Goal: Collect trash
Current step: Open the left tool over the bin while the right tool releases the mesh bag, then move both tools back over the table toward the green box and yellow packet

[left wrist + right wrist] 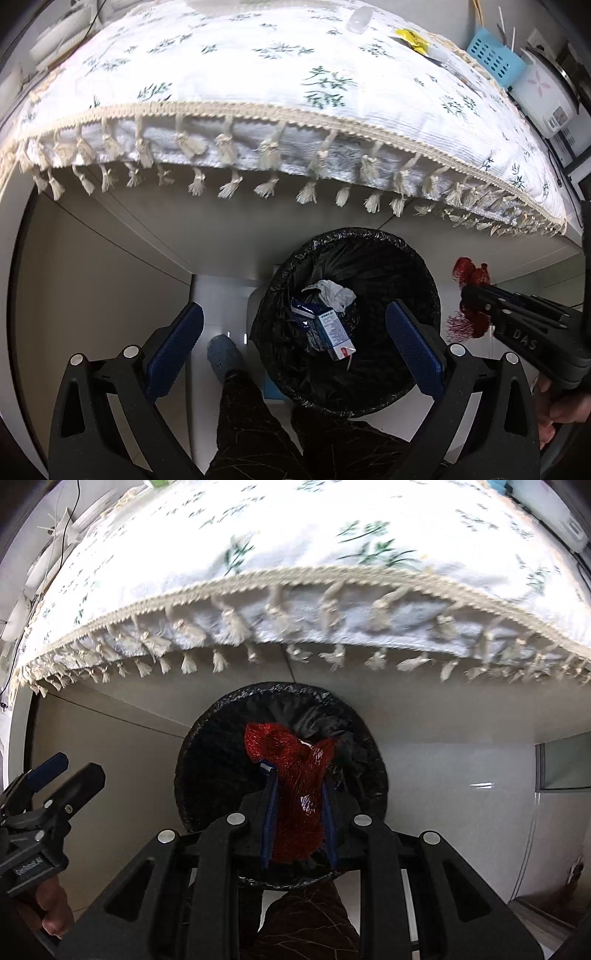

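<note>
A round bin with a black liner (369, 254) stands on the floor below the table edge. Inside it lie a blue-and-white carton (334, 332) and crumpled white paper (330, 291). My left gripper (295, 343) is open and empty above the bin's near left side. My right gripper (297, 775) is shut on a red mesh net (291, 760) and holds it above the bin (207, 768). The right gripper (476, 295) with the net (469, 273) also shows in the left wrist view, to the right of the bin.
A table with a floral, tasselled cloth (258, 74) overhangs the bin. On it lie a yellow wrapper (412, 38) and a clear cup (360, 20). A blue basket (493, 59) and a white rice cooker (546, 96) stand at the right. The person's leg (243, 413) is below.
</note>
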### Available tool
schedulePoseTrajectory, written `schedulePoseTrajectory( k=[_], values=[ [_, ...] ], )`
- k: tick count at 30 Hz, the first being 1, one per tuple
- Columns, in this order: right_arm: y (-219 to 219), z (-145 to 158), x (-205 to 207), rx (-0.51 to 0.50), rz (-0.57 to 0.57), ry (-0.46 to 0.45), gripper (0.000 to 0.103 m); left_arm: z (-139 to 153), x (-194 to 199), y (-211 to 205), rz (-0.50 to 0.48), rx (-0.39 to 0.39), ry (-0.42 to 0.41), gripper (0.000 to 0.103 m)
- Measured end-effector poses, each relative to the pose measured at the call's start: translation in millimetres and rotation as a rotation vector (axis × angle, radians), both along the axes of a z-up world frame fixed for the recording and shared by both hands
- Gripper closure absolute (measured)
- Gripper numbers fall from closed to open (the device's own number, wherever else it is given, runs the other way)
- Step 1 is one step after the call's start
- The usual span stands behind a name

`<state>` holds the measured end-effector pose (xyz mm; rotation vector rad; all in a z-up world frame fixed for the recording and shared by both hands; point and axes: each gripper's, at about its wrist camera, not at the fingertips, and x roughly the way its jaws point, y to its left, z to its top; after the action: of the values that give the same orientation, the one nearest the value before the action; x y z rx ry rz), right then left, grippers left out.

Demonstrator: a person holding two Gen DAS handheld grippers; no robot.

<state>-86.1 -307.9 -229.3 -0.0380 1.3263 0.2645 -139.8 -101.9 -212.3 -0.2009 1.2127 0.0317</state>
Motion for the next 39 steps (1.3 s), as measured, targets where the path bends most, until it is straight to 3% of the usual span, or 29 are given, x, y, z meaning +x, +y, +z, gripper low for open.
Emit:
schedulePoseTrajectory(
  k=[8,15,19,23,29,39],
  values=[
    [18.3,-9.9,6.2,-0.011,0.03,0.0,0.079,3.4,0.1,6.9,-0.017,0.01,-0.005,0.006],
    [23.6,3.3,5.2,-0.015,0.046,-0.038,0.048,6.0,1.2,7.8,-0.02,0.038,-0.013,0.006],
    [16.7,21.4,7.1,-0.014,0.037,-0.048,0.037,12.1,2.4,13.9,0.004,0.022,-0.012,0.006],
    [12.3,51.1,3.9,-0.009,0.04,-0.103,0.024,28.0,4.3,18.5,0.021,0.036,-0.024,0.006],
    [2.1,92.0,1.3,0.006,0.035,-0.164,0.016,61.5,6.0,16.2,0.043,0.044,-0.055,0.006],
    [-19.0,134.3,18.7,0.024,0.058,-0.254,0.012,125.4,18.4,13.2,0.114,0.076,-0.119,0.006]
  ],
)
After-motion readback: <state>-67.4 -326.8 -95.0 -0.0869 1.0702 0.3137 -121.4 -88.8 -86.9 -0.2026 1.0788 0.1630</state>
